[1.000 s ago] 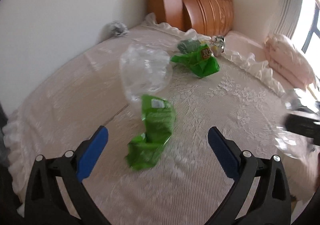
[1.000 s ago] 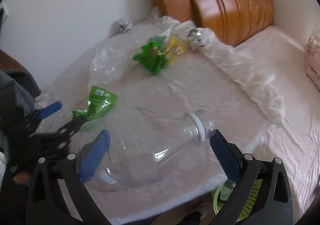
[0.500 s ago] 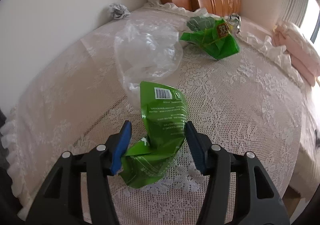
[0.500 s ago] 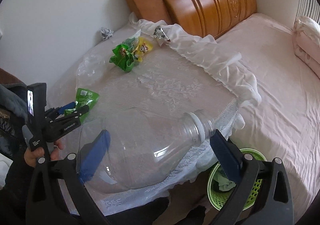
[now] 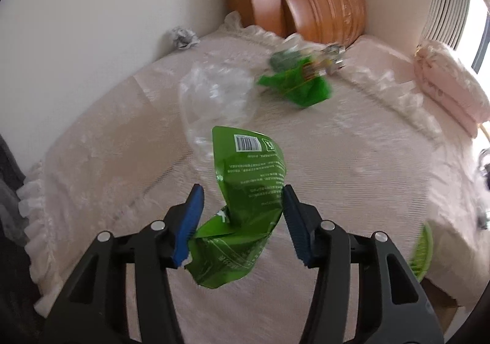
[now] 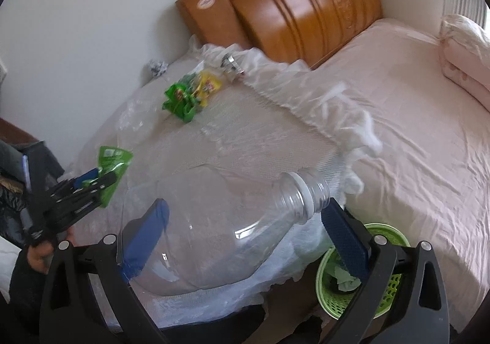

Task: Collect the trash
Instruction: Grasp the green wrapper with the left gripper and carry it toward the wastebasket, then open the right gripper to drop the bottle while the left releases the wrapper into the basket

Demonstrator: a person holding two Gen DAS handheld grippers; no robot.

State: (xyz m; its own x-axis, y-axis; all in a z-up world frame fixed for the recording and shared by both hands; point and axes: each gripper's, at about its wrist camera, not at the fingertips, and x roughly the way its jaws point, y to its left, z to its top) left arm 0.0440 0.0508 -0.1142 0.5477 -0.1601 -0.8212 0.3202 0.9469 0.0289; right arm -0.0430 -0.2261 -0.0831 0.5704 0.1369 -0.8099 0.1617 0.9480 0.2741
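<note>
Up off the bed, the left gripper points forward toward the headboard, its jaws closed in on a crumpled green wrapper that fills the gap between the blue pads; the wrapper's long axis runs straight out ahead of the jaws, barcode end farthest away and the torn end hanging below them. Beyond the jaws lie a clear plastic bag and another green wrapper. Meanwhile the right gripper is held above the bed's near edge, its jaws spread wide and clamped on a large clear bottle lying crosswise between them, its open neck pointing toward the right jaw. A green basket sits on the floor just below the right jaw.
</note>
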